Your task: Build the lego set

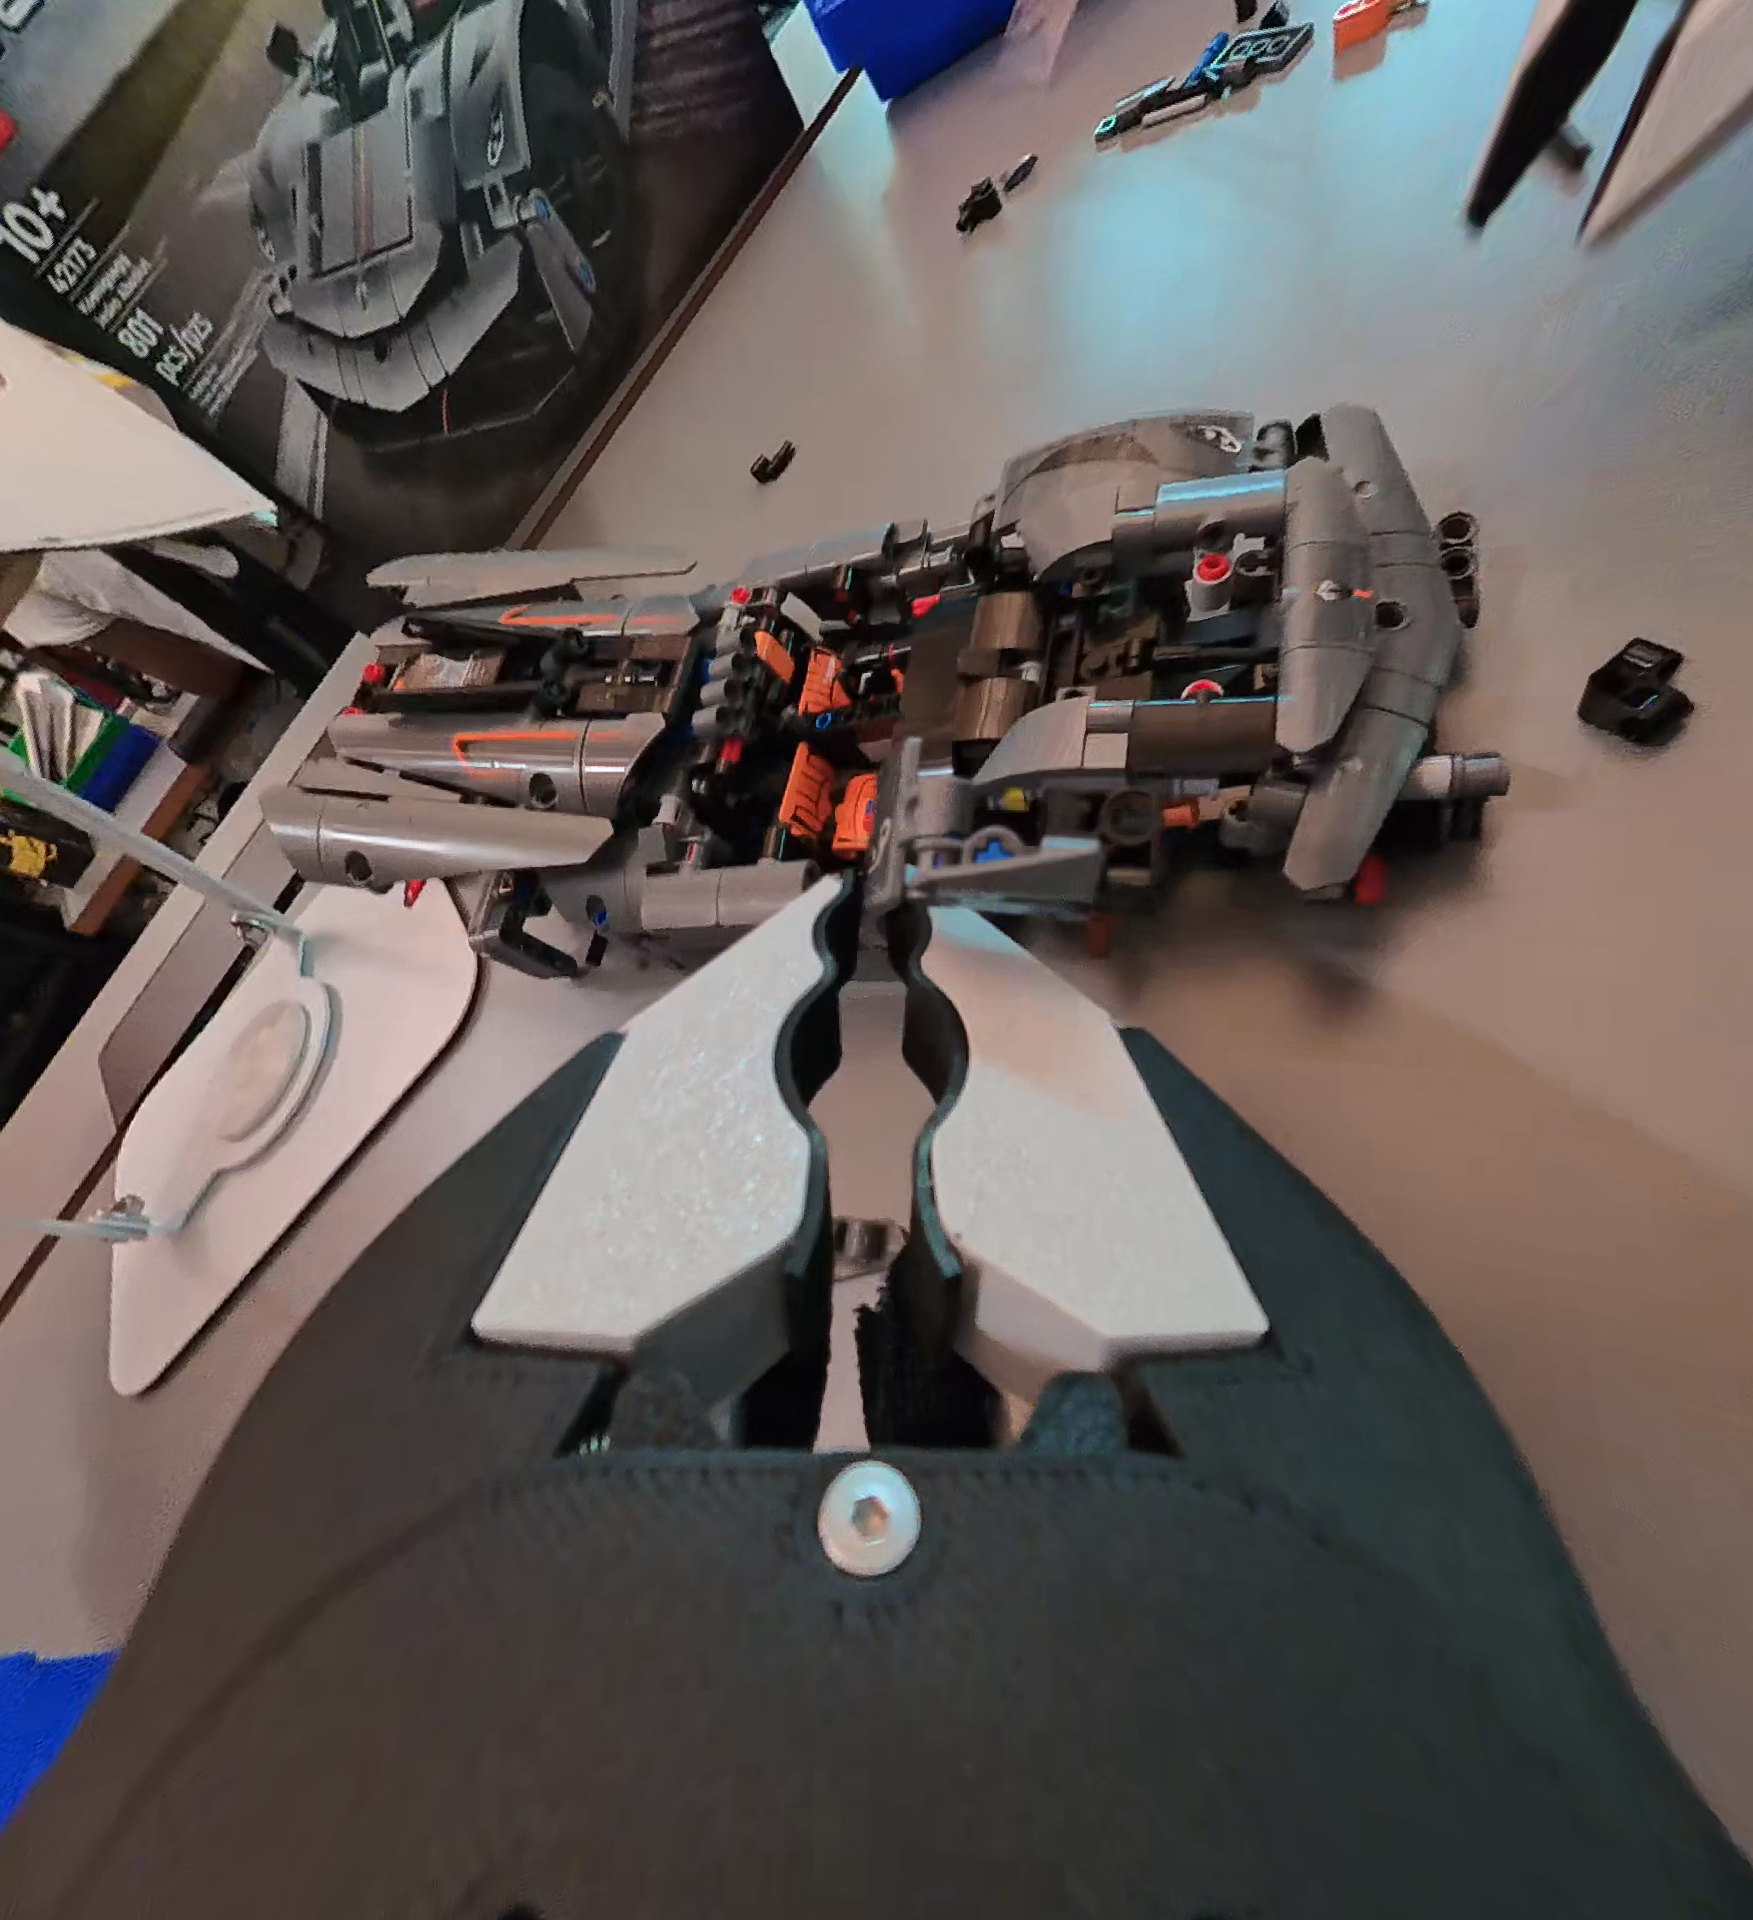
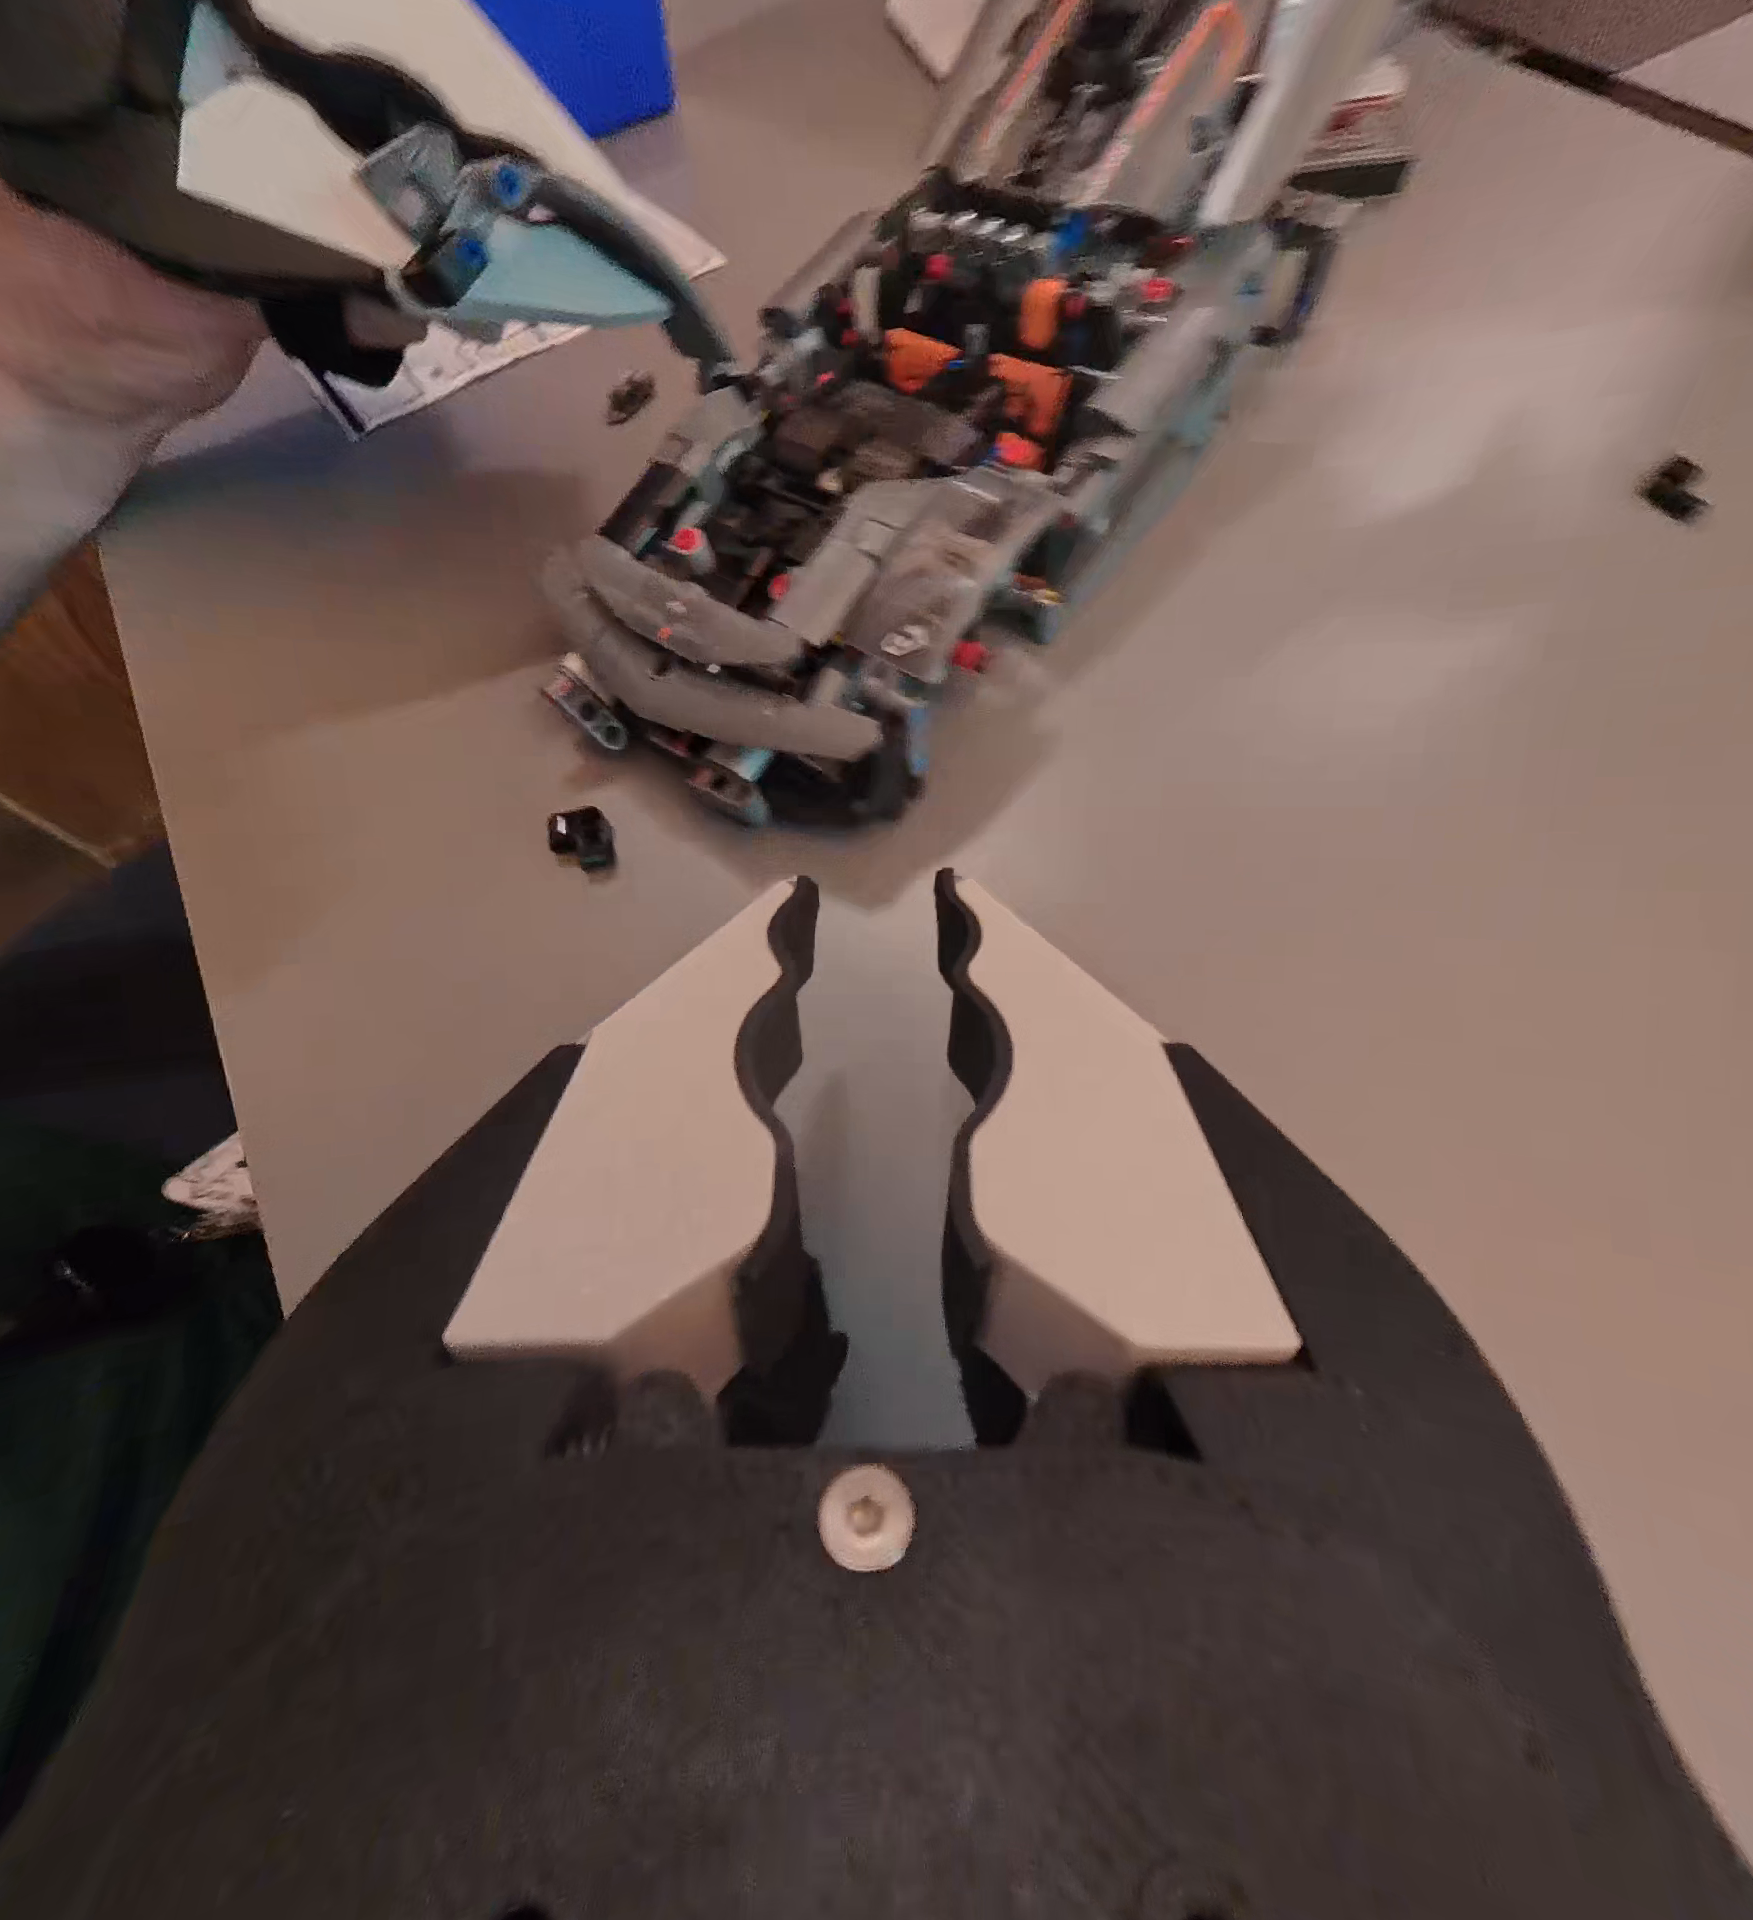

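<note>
A partly built grey lego car (image 1: 955, 665) with orange seats lies on the pale table; it also shows in the right wrist view (image 2: 882, 457). My left gripper (image 1: 877, 899) is shut on a grey panel sub-assembly (image 1: 986, 857) with blue pins, held just in front of the car's near side. In the right wrist view this gripper (image 2: 404, 249) holds the same grey piece (image 2: 498, 239) above the table, left of the car. My right gripper (image 2: 874, 888) is open and empty, hovering short of the car's front end.
The set's box (image 1: 332, 208) stands at the back left. Loose black pieces lie around the car (image 1: 1636, 691), (image 1: 773, 460), (image 2: 581, 834), (image 2: 1674, 486). More small parts (image 1: 1204, 73) and a blue bin (image 1: 903, 42) are at the far edge. An instruction sheet (image 2: 456, 364) lies left. Across from one pair of fingers to the other is roughly 15 cm.
</note>
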Motion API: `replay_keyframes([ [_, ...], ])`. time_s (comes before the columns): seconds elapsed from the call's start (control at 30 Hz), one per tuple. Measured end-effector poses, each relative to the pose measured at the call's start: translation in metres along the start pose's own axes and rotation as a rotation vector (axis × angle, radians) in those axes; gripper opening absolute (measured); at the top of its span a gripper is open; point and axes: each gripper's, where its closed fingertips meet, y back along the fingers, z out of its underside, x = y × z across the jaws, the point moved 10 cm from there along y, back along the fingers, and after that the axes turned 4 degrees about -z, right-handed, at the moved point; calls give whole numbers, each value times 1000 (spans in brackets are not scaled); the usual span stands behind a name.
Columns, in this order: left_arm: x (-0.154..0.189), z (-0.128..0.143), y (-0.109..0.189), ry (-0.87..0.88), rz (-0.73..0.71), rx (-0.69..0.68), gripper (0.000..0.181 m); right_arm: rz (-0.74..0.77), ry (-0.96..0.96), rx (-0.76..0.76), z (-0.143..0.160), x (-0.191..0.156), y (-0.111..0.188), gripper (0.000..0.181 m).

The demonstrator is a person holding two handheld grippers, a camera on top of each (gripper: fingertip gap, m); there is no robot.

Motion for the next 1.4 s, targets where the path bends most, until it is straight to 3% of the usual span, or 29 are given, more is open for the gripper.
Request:
replay_keyframes([
  [0.27,5,-1,2,51,-40,-143,11,164,-172,241,29,44,73,20],
  [0.43,3,-9,17,136,-58,-173,20,96,-302,433,34,58,93,25],
  [0.63,9,-25,33,176,-71,-140,24,65,-326,458,36,61,95,30],
  [1.1,39,-43,45,85,30,-146,26,57,-296,468,35,56,96,32],
  [1.4,47,-38,36,234,80,-231,34,44,-284,468,35,55,96,32],
])
